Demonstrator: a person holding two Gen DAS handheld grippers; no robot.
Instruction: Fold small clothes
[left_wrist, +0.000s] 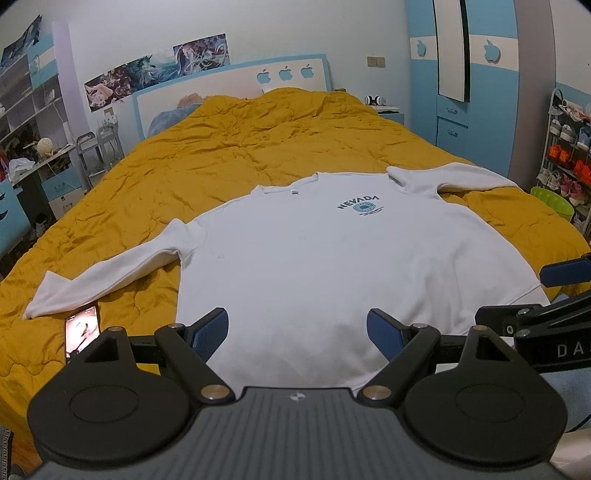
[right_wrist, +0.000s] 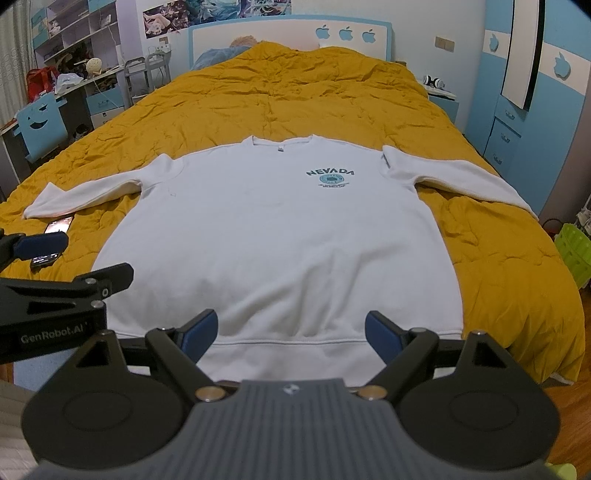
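Observation:
A white long-sleeved sweatshirt (left_wrist: 314, 258) with a teal "NEVADA" print lies flat, front up, on the yellow quilt, both sleeves spread out to the sides. It also shows in the right wrist view (right_wrist: 280, 236). My left gripper (left_wrist: 297, 332) is open and empty, hovering above the sweatshirt's hem. My right gripper (right_wrist: 291, 336) is open and empty, also above the hem (right_wrist: 295, 341). The right gripper shows at the right edge of the left wrist view (left_wrist: 554, 291); the left gripper shows at the left edge of the right wrist view (right_wrist: 74, 258).
A phone (left_wrist: 82, 328) with a lit screen lies on the quilt (left_wrist: 240, 155) by the left sleeve cuff (left_wrist: 40, 299). A green basket (right_wrist: 576, 254) stands on the floor right of the bed. A desk and shelves stand at the left, a blue wardrobe at the right.

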